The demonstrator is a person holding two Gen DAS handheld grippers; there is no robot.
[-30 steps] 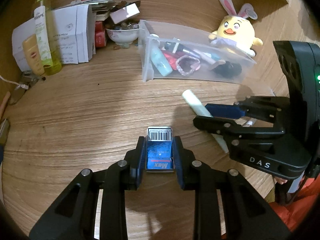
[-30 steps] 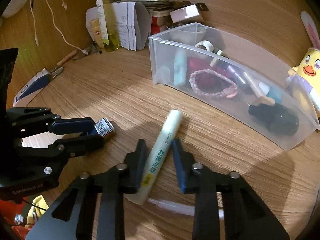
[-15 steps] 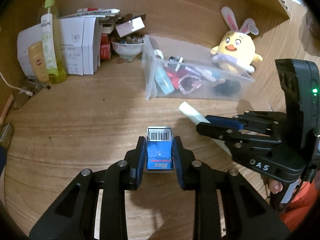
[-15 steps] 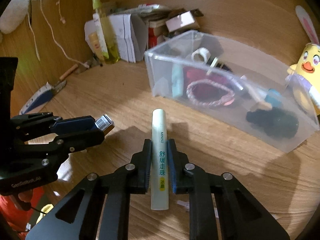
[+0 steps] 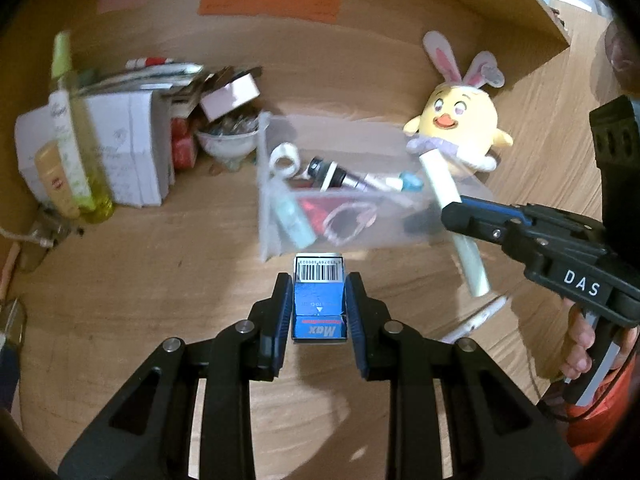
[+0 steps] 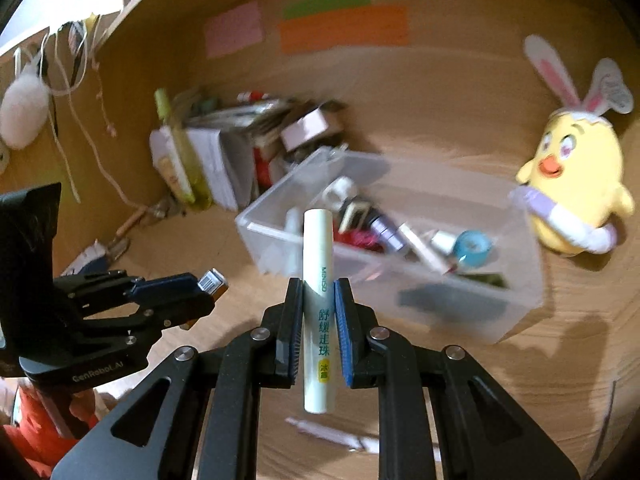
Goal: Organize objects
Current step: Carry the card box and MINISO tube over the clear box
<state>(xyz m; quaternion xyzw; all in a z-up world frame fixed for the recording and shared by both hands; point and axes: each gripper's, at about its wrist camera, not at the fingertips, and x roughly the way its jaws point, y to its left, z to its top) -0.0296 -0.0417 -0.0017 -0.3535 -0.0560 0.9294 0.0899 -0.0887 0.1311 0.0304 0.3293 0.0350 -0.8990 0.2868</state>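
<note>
A: Item one, far left of the counter [image 5: 168, 248]?
B: A tall yellow-green bottle [image 5: 78, 148] is standing by white paper boxes [image 5: 132, 148] and a small bowl [image 5: 228, 146]; none of it is being handled.

A: Item two, the left gripper [image 5: 319, 304]?
B: It is pinching a blue Max staple box [image 5: 319, 300], barcode end forward, its blue pads pressing both sides. The box is riding above the counter, just in front of the clear plastic bin [image 5: 280, 236].

A: Item three, the bin?
B: It is already holding a tape roll, a pale tube, a woven bracelet, a dark bottle and a blue-capped thing. Judging by that, sorting is partly done.

A: Item four, the right gripper [image 6: 319, 324]?
B: It is clamping a pale green Miniso roll-on stick [image 6: 318, 304] upright, lifted and lined up toward the bin.

A: Far right?
B: A yellow chick plush [image 5: 460, 128] is sitting behind the bin.

A: What is left?
B: Both held pieces are awaiting drop-off, and a white pen [image 6: 340, 436] is lying loose on the counter.
</note>
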